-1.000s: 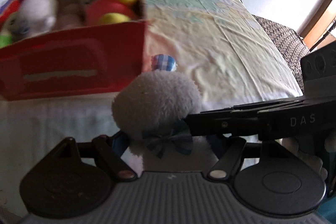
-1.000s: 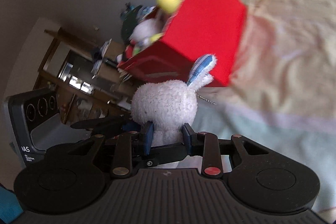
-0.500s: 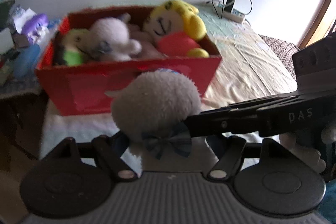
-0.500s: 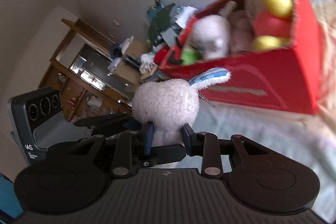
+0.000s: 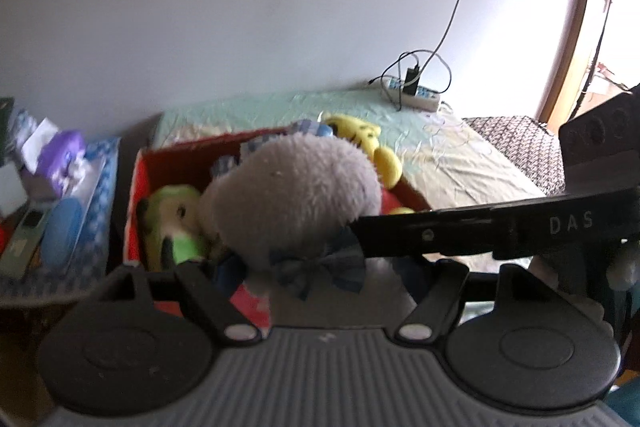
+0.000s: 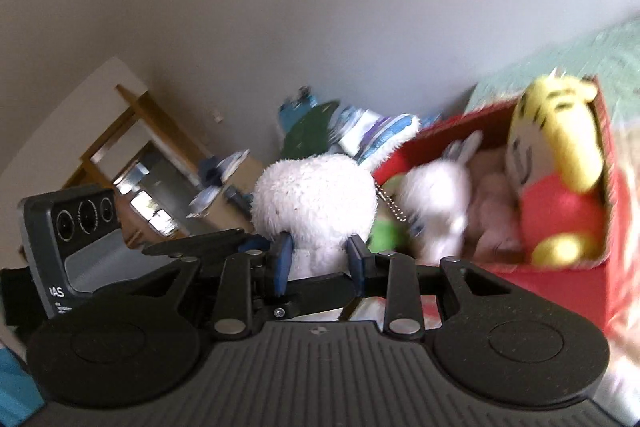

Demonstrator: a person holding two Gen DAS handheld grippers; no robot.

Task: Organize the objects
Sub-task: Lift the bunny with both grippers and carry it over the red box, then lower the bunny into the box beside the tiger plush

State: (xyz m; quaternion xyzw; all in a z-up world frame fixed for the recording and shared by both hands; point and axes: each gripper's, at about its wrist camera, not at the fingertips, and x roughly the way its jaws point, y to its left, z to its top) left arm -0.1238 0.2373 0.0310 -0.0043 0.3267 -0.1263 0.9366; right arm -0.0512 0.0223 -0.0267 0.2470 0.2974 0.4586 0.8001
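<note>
Both grippers hold one white plush bunny with blue striped ears and a blue bow. My left gripper is shut on its body under the bow. My right gripper is shut on it below the head. The bunny hangs above the near-left part of a red box. The box holds a yellow tiger plush, a small white bunny and a green plush.
The box stands on a bed with a pale sheet. A power strip with cables lies at the bed's far end. A cluttered side table is left of the box. A wooden shelf stands beyond.
Both grippers have risen with the bunny and moved from in front of the red box to above its near-left part. The box's inside now shows from above.
</note>
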